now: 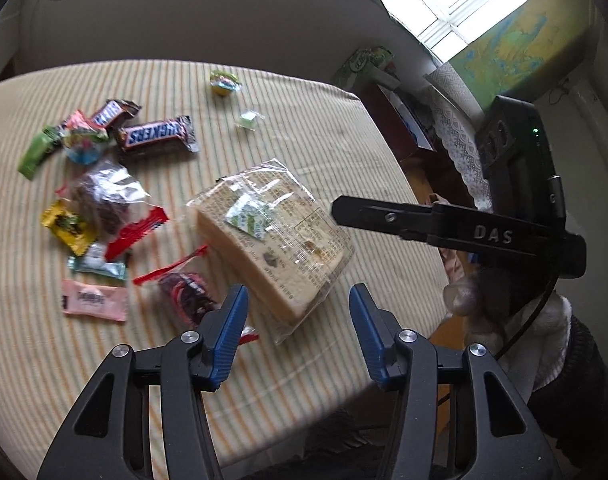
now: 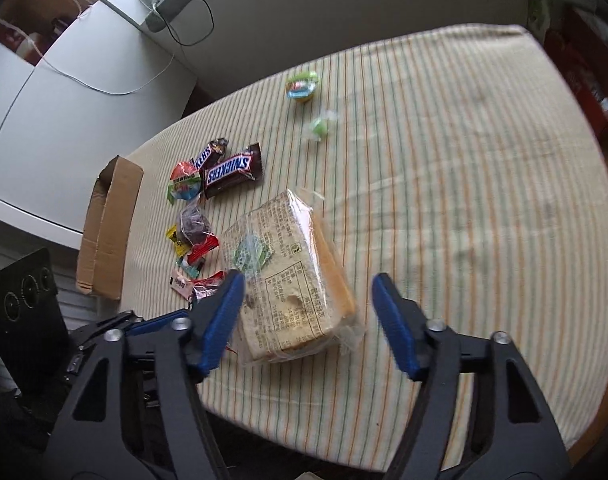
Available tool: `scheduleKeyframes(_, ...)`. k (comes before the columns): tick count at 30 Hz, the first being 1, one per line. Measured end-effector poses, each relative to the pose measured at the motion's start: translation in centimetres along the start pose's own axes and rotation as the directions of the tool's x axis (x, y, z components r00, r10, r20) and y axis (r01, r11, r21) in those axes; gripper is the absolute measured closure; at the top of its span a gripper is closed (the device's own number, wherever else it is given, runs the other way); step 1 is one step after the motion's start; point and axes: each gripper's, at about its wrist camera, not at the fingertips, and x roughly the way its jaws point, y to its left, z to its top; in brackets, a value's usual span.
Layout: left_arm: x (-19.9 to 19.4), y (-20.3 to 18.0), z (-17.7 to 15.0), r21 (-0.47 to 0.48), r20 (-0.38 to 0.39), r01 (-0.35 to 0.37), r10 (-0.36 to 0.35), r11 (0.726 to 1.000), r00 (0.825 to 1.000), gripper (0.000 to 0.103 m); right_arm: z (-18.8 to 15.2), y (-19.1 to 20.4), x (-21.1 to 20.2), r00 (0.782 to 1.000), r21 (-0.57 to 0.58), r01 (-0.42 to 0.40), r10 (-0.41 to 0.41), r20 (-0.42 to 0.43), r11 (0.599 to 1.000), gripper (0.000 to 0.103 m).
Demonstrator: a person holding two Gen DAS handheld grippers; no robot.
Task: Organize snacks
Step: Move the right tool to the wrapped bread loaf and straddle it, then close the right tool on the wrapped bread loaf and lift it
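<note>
A clear-wrapped pack of sliced bread (image 1: 272,240) (image 2: 300,276) lies on the striped tablecloth (image 1: 323,128) (image 2: 463,160). Left of it is a heap of small snacks (image 1: 100,216) (image 2: 192,236), with two Snickers bars (image 1: 158,134) (image 2: 232,170). Farther back lie a jelly cup (image 1: 224,82) (image 2: 302,86) and a green wrapped sweet (image 1: 250,120) (image 2: 319,126). My left gripper (image 1: 298,296) is open just above the bread's near end. My right gripper (image 2: 307,280) is open over the bread, its pads to either side and not pressing. Its black finger (image 1: 343,210) reaches in from the right.
An open cardboard box (image 2: 108,232) lies at the table's left edge. A white cabinet (image 2: 64,80) with cables and a black device (image 2: 24,300) stand beyond it. Cluttered shelves (image 1: 395,120) flank the right edge. A gloved hand (image 1: 475,300) holds the right gripper.
</note>
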Motion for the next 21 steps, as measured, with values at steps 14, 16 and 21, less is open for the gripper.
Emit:
scheduleKeyframes(14, 2.7, 1.0, 0.5, -0.073, -0.05, -0.037, 0.033, 0.997, 0.998, 0.051, 1.3, -1.3, 3.0, 0.992, -0.017, -0.07, 0.068, -0.104, 0.997, 0.05)
scheduleKeyframes(16, 2.9, 0.7, 0.7, -0.068, -0.059, -0.042, 0.038, 0.997, 0.998, 0.051, 1.3, -1.3, 3.6, 0.989, -0.015, -0.081, 0.079, -0.122, 0.997, 0.05)
scheduleKeyframes(21, 3.9, 1.1, 1.4, -0.109, -0.063, -0.043, 0.036, 0.993, 0.997, 0.051, 1.6, -1.7, 4.3, 0.982, 0.022, -0.126, 0.128, -0.14, 0.992, 0.05)
